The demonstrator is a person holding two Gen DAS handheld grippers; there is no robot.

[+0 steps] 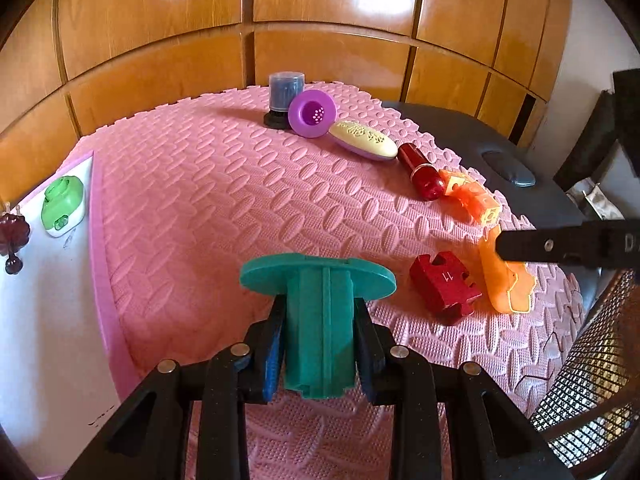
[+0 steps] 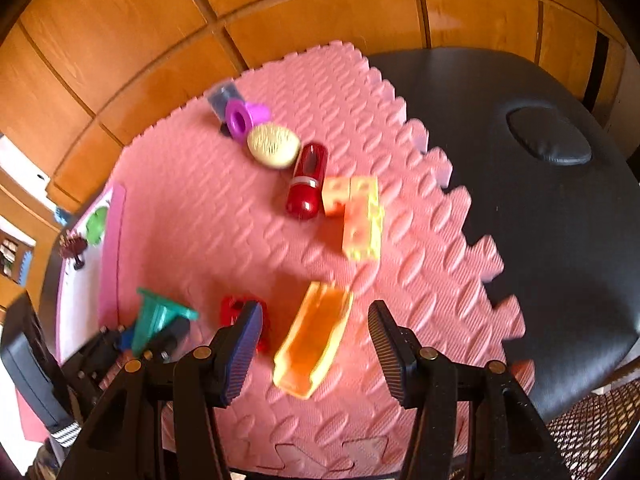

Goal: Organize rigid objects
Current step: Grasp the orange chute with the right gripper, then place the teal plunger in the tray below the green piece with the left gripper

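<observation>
My left gripper (image 1: 320, 320) is shut on the stem of a teal flanged plastic piece (image 1: 318, 276), held just above the pink foam mat (image 1: 208, 208). My right gripper (image 2: 316, 312) is open and straddles an orange toy slide (image 2: 312, 340) lying on the mat, pads clear of it. A red puzzle block (image 1: 444, 286) sits left of the slide. Behind runs a row: grey-blue canister (image 1: 286, 94), purple cup (image 1: 312, 114), yellow oval case (image 1: 362, 140), dark red capsule (image 1: 422, 176), orange cheese block (image 1: 470, 196).
A white board (image 1: 48, 300) left of the mat carries a green case (image 1: 64, 206) and dark red beads (image 1: 14, 236). The mat lies on a black padded table (image 2: 540, 200). A wire mesh basket (image 1: 592, 380) stands at the right. Wooden cabinet doors (image 1: 320, 0) close the back.
</observation>
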